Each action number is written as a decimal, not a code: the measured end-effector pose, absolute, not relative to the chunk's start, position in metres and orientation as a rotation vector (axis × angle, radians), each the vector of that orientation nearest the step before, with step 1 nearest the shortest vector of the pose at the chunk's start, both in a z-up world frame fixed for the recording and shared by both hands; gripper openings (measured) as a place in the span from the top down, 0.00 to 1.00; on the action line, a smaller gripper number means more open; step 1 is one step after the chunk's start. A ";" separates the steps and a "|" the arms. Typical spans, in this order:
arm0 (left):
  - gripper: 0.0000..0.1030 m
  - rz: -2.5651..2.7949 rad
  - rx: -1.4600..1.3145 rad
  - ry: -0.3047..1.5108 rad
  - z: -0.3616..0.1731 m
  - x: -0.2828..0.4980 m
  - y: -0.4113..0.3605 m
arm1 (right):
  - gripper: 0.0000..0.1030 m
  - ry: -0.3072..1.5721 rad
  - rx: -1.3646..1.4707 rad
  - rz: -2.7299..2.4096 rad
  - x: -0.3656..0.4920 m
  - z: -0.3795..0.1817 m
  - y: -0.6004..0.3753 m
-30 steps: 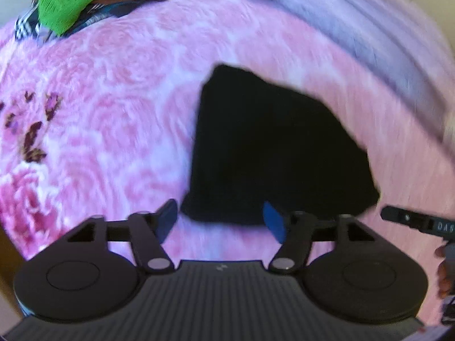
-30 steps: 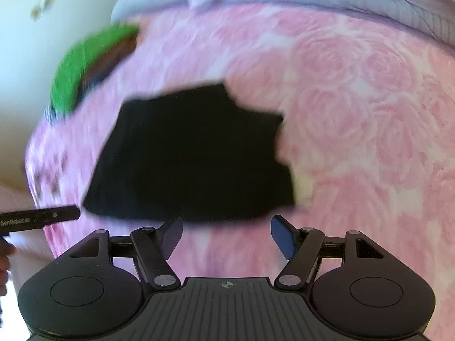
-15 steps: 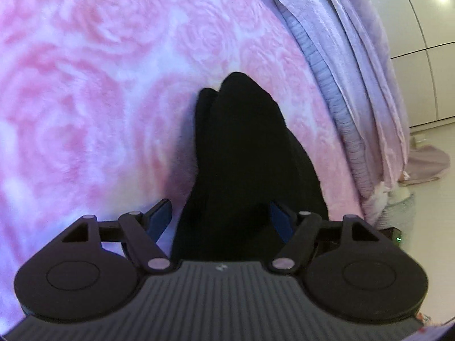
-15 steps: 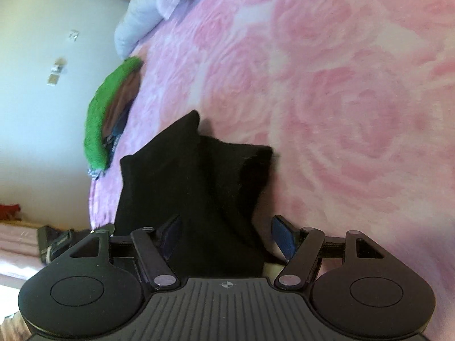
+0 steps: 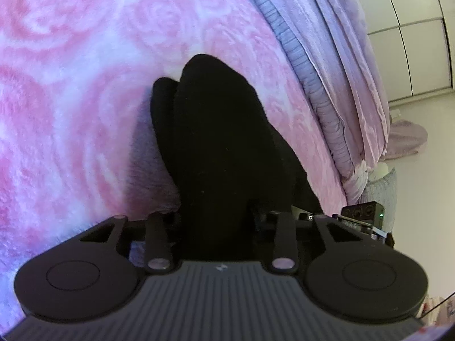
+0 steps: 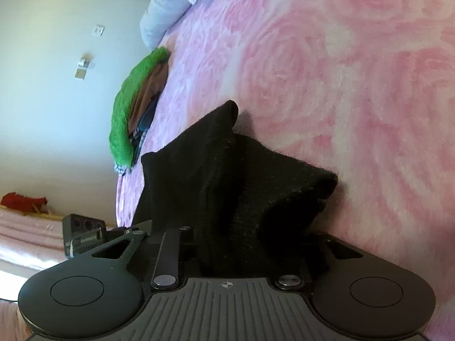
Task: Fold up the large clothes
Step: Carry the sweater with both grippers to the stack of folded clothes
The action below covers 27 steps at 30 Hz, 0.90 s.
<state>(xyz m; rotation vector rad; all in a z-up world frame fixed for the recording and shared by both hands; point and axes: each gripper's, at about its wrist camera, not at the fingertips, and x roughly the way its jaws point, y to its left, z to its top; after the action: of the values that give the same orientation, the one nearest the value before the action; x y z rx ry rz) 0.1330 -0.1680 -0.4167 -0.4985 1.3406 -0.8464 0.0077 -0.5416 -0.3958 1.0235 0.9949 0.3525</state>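
1. Left wrist: left tool (image 5: pixel 216 213) closing on the black garment (image 5: pixel 219 142), bunched on the pink bed (image 5: pixel 71 85).
2. Right tool (image 6: pixel 241 233) closing on it too.
3. Advice: grip firmly, lift evenly.

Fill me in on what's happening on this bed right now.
A person is folding a black garment on a pink rose-patterned blanket, with a handheld gripper in each hand. The left gripper and the right gripper each have the near edge of the dark cloth between their fingers, and the jaws of both are closing on it. The cloth is bunched up into peaks ahead of them. A stack of clothes with a green top layer sits at the bed's far edge.
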 end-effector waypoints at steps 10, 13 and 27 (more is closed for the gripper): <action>0.73 -1.010 -0.362 1.340 -0.333 0.097 -0.199 | 0.85 0.869 1.088 0.129 -0.081 -0.315 -0.536; 0.73 -1.081 -0.303 1.361 -0.297 0.073 -0.223 | 0.85 0.829 1.108 0.043 -0.127 -0.273 -0.539; 0.73 -1.439 -0.031 1.418 -0.198 -0.150 -0.434 | 0.85 0.611 1.212 -0.362 -0.421 -0.136 -0.633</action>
<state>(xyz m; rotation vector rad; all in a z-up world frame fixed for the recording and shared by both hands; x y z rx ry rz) -0.1496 -0.4341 -0.1981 -0.0310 1.4185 -1.4389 -0.4208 -0.6329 -0.1356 1.2118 0.6107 -0.3615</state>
